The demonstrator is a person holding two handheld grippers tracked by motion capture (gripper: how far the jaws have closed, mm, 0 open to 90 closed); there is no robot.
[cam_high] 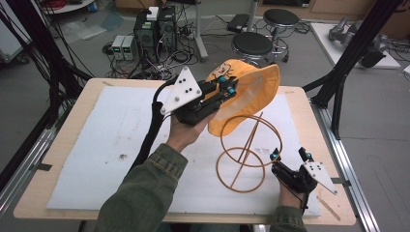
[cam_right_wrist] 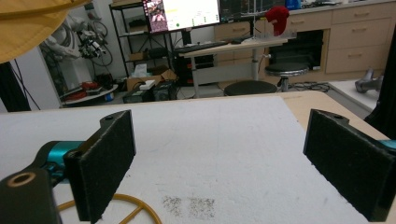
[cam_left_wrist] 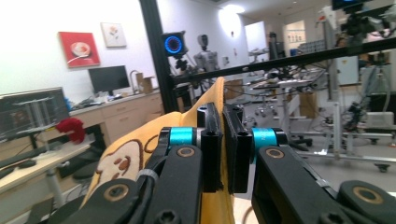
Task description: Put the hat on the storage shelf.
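In the high view, the left gripper (cam_high: 227,92) is raised above the white foam mat (cam_high: 96,145) and clamps the brim of an orange bucket hat (cam_high: 251,92). The hat hangs in the air over the mat's far half, just above a wire hat stand (cam_high: 246,152) made of two rings joined by crossed rods. The stand rests on the mat, its upper ring tilted up towards the hat. The right gripper (cam_high: 290,155) sits low, just right of the stand's lower ring and apart from it — its jaws stand wide with nothing between them.

In the left gripper view, the two black jaws are pressed together on a fold of the orange hat (cam_left_wrist: 135,158); cloth rises between the pads and spills down to the left of them, showing a brown cartoon print.

In the right gripper view, the two black pads (cam_right_wrist: 109,161) stand far apart above the foam mat (cam_right_wrist: 224,140) — empty. A curve of the wire hat stand (cam_right_wrist: 135,205) lies beside the left pad, and an edge of the hat (cam_right_wrist: 28,23) shows in the top-left corner.
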